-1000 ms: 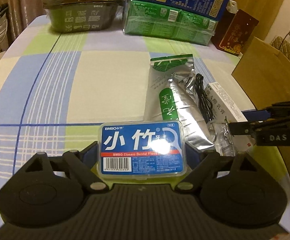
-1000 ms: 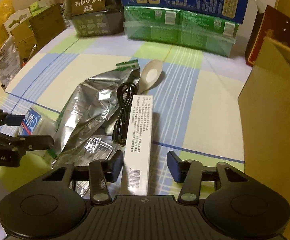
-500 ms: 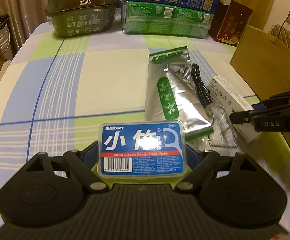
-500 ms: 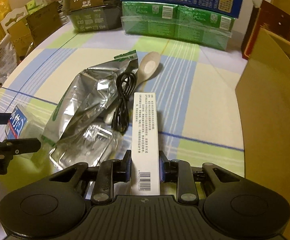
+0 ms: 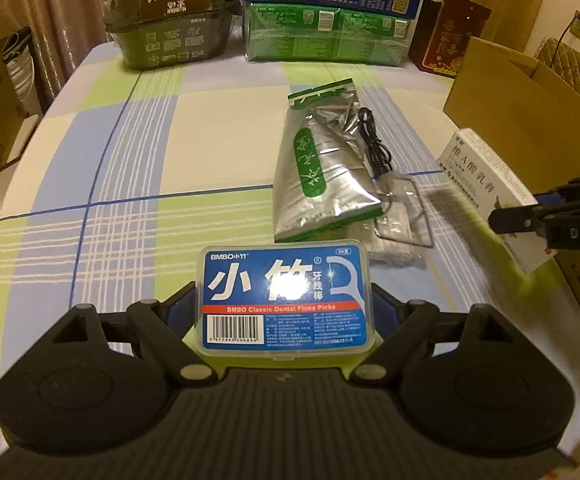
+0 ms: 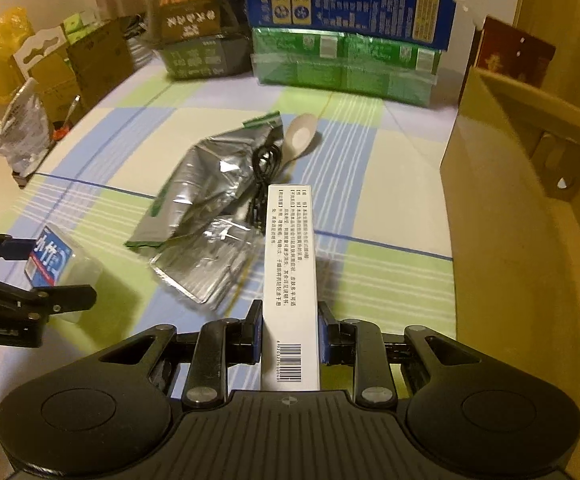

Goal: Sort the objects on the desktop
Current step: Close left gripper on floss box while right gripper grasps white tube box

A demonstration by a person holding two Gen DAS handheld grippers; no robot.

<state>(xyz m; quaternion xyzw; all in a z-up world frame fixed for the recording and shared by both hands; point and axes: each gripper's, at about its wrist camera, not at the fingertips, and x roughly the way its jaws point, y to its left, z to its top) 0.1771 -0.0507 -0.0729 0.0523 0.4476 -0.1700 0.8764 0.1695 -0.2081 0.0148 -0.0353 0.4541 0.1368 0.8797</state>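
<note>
Floss box (image 5: 282, 300) fills the left claw (image 5: 282, 316); right claw (image 6: 288, 334) clamps the white carton (image 6: 288, 280) beside cardboard (image 6: 521, 240).

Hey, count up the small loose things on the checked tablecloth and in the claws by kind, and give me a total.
Foil pouches: 1
Black cables: 1
Spoons: 1
Clear plastic packets: 1
Floss pick cases: 1
Long white cartons: 1
Total: 6

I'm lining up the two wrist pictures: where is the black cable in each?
Left wrist: the black cable lies right of centre, along the silver bag's right edge.
Right wrist: the cable is at centre, between bag and spoon.
Shared landmark: the silver bag.
</note>
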